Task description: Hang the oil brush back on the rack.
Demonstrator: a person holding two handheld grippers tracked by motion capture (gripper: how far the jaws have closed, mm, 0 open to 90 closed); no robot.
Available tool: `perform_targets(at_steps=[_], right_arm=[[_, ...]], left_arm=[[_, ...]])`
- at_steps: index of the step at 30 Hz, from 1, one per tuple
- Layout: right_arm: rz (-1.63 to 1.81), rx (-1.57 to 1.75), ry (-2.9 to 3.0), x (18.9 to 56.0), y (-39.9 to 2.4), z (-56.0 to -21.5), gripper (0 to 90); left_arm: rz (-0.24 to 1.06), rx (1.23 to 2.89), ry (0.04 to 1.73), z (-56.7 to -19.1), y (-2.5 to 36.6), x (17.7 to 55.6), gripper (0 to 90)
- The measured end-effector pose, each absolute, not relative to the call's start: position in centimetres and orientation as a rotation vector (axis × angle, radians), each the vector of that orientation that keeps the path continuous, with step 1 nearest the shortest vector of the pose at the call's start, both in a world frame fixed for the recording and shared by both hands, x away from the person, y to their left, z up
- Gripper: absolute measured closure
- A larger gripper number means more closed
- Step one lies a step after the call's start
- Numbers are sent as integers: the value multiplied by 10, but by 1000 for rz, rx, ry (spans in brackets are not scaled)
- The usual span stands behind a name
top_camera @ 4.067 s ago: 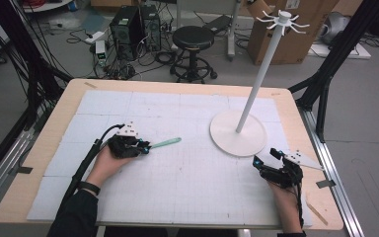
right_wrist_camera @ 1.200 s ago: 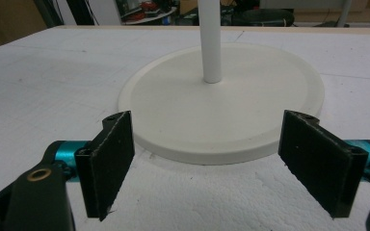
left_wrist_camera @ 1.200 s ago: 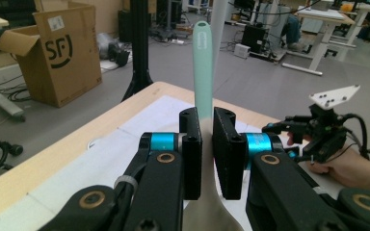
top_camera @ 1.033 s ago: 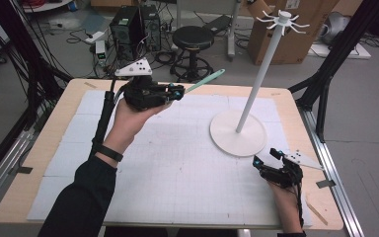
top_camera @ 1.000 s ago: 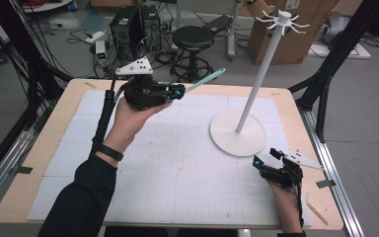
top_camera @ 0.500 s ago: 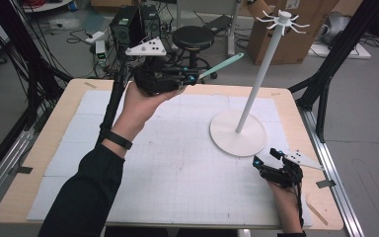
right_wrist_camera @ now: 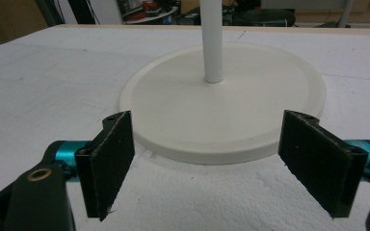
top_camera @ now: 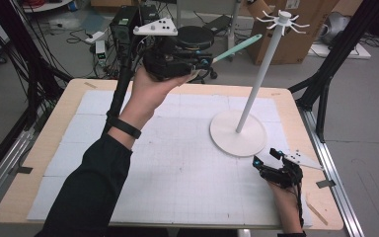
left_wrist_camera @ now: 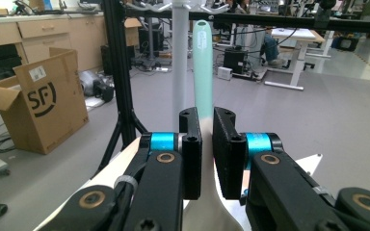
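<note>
1. Left gripper (top_camera: 205, 60) now higher than a second ago and closer to the white stand (top_camera: 256, 89). Long ago, down low on the table (top_camera: 39, 148), with the green stick flat on the white mat.
2. Green stick (top_camera: 237, 47) now up in the air, its far end close to the hooks (top_camera: 282, 19) at the top of the stand, not touching them.
3. Right gripper (top_camera: 266, 160) in the same spot as before, down on the table just beside the round base (top_camera: 227, 138) of the stand.
4. Left gripper jaws squeezed nearly together, pinching the green stick (left_wrist_camera: 202, 72) tight between the black pads (left_wrist_camera: 191, 154). Stick poking straight out past the jaws.
5. Right gripper (right_wrist_camera: 207, 163) jaws wide apart, with nothing between the pads (right_wrist_camera: 111, 159). Round base (right_wrist_camera: 183, 125) right in front of them.
</note>
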State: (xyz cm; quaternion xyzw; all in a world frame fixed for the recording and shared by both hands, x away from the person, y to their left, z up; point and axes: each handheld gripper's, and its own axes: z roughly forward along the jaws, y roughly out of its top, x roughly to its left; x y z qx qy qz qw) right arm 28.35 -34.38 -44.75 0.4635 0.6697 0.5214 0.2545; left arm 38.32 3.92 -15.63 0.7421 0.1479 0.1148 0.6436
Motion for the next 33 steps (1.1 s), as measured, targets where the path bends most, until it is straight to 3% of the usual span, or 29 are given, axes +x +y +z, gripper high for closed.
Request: perform_targets(at_steps=[33], right_arm=[[1418, 1254, 1826, 283, -344, -447, 196]], left_arm=[[322, 1688, 343, -149, 18, 392, 825]])
